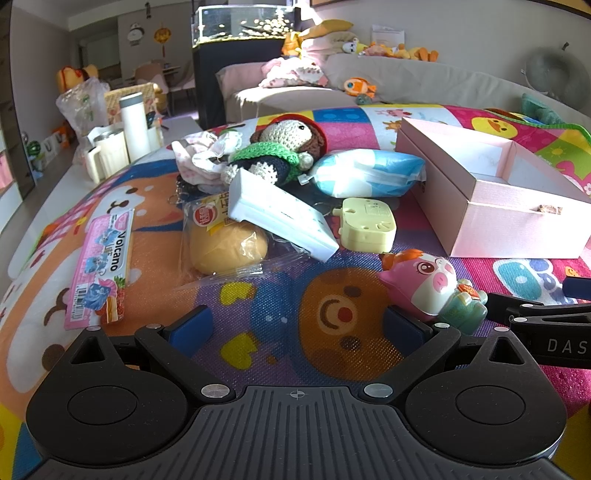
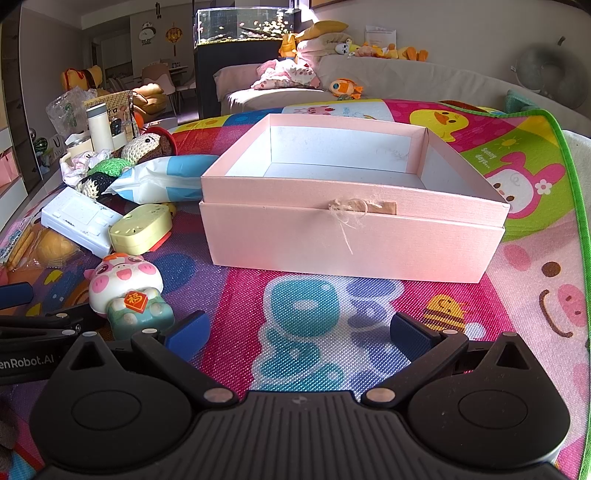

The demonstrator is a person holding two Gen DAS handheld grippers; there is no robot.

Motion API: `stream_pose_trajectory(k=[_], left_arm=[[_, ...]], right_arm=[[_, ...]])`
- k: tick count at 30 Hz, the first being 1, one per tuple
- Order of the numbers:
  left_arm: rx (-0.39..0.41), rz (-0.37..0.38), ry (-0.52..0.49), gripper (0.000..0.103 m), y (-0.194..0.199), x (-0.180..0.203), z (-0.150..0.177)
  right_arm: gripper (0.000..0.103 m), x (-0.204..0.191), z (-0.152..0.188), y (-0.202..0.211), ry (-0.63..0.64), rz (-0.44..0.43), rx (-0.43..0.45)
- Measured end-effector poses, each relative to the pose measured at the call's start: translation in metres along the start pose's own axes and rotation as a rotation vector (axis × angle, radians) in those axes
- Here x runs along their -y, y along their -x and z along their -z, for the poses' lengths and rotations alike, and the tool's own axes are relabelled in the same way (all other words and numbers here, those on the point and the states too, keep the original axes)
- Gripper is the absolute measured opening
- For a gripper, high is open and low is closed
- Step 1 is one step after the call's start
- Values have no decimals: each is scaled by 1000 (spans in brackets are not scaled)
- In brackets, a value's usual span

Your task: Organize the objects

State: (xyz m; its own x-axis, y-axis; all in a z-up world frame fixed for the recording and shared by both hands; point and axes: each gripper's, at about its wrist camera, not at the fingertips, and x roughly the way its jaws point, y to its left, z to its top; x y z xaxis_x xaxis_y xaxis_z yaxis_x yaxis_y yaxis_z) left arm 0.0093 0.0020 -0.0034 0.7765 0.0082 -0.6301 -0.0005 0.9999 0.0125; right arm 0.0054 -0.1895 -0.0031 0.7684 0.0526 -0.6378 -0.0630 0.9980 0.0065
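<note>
An empty pink box (image 2: 351, 236) stands open on the colourful play mat, right of a pile of objects; it also shows in the left wrist view (image 1: 491, 206). The pile holds a pink pig toy (image 1: 428, 286), a yellow-green case (image 1: 367, 225), a white rectangular device (image 1: 280, 214), a wrapped bun (image 1: 225, 243), a crochet doll (image 1: 284, 147), a blue-white pack (image 1: 369, 173) and a pink Volcano packet (image 1: 105, 266). My left gripper (image 1: 297, 326) is open and empty, just left of the pig. My right gripper (image 2: 301, 338) is open and empty before the box, with the pig (image 2: 127, 291) to its left.
A white flask (image 1: 135, 125) and cups (image 1: 107, 155) stand at the mat's far left. A sofa (image 1: 424, 85) with soft toys lies behind, and a fish tank (image 1: 243, 22) stands beyond it. The mat's green edge (image 2: 570, 206) runs down the right.
</note>
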Motion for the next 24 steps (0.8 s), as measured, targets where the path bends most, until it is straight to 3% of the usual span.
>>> stream_pose_trajectory(k=[13, 20, 22, 24], left_arm=[[1, 1, 1, 101, -1, 0, 0], [15, 40, 38, 100, 12, -10, 2], [68, 56, 35, 100, 31, -20, -2], [173, -25, 39, 100, 47, -35, -14]], right_arm=[[103, 0, 0, 0, 0, 0, 0], [103, 0, 0, 0, 0, 0, 0], [103, 1, 0, 0, 0, 0, 0], [103, 1, 0, 0, 0, 0, 0]])
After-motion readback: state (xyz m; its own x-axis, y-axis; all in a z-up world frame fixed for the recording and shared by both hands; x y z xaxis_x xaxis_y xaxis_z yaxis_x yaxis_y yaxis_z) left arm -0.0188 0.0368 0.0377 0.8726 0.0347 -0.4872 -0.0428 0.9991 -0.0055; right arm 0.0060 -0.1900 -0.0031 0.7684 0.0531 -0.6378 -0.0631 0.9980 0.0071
